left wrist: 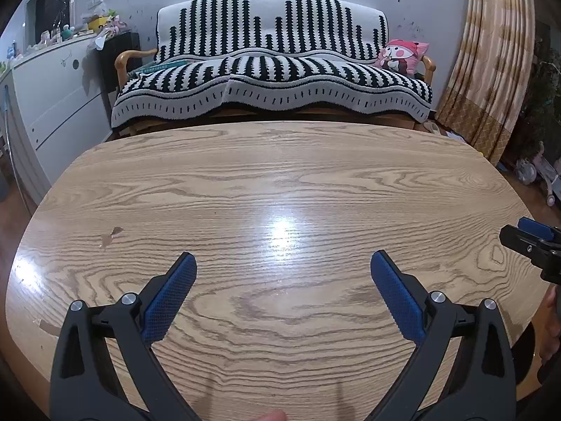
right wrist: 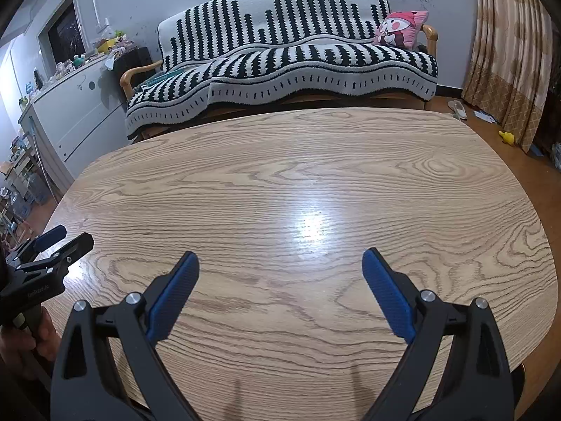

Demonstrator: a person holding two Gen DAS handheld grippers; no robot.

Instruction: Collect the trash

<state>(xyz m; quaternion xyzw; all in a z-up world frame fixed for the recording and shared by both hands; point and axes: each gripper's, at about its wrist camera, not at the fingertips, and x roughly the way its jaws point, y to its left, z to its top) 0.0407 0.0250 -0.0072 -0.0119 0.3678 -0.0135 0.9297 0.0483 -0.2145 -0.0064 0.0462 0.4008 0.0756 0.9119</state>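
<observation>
Both the left gripper (left wrist: 283, 263) and right gripper (right wrist: 280, 263) hover wide open and empty over the table (left wrist: 245, 175). No trash shows ahead of either; searching blindly risks knocking the grippers together.

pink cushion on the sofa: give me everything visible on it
The pink cushion is a soft, squarish fabric pillow printed with a cartoon figure with a red hood, white face and rosy cheeks. It stands tilted at the right end of the sofa, resting on the striped black-and-white cover and leaning toward the backrest beside the wooden armrest. Its back side is hidden. No gripper is near it.
</observation>
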